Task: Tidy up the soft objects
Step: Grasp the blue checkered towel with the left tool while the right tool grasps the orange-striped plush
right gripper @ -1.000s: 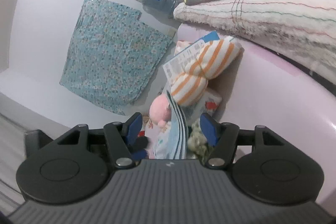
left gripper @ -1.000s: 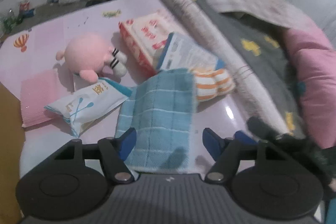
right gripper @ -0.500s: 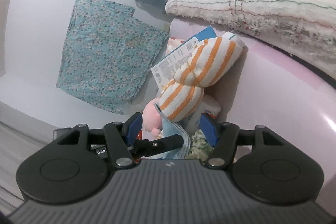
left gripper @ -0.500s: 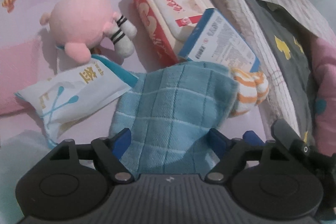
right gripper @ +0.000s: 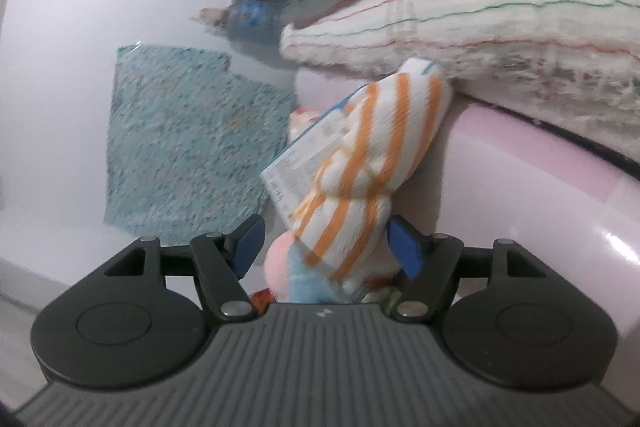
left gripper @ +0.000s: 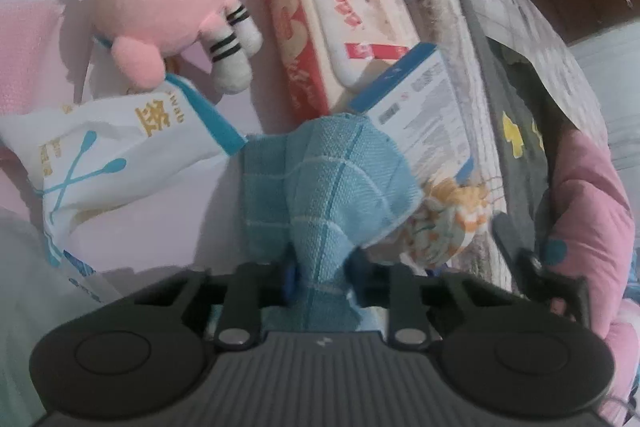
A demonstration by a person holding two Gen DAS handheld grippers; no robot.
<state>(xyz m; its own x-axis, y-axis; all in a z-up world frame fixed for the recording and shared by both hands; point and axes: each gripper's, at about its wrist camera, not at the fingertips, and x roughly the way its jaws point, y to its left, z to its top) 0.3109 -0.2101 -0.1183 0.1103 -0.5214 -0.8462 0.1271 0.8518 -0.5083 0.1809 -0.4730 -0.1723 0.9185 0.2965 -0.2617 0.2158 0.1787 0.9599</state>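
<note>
Two tools, left tool [left gripper: 320, 273] pinching blue towel [left gripper: 332, 179], right tool [right gripper: 326, 247] spread around striped roll [right gripper: 372, 163].

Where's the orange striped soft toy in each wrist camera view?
Left wrist: orange striped soft toy lower right, partly under the blue checked cloth.
Right wrist: centre, between the open gripper.
Shared landmark: blue-edged printed box beside it.
</note>
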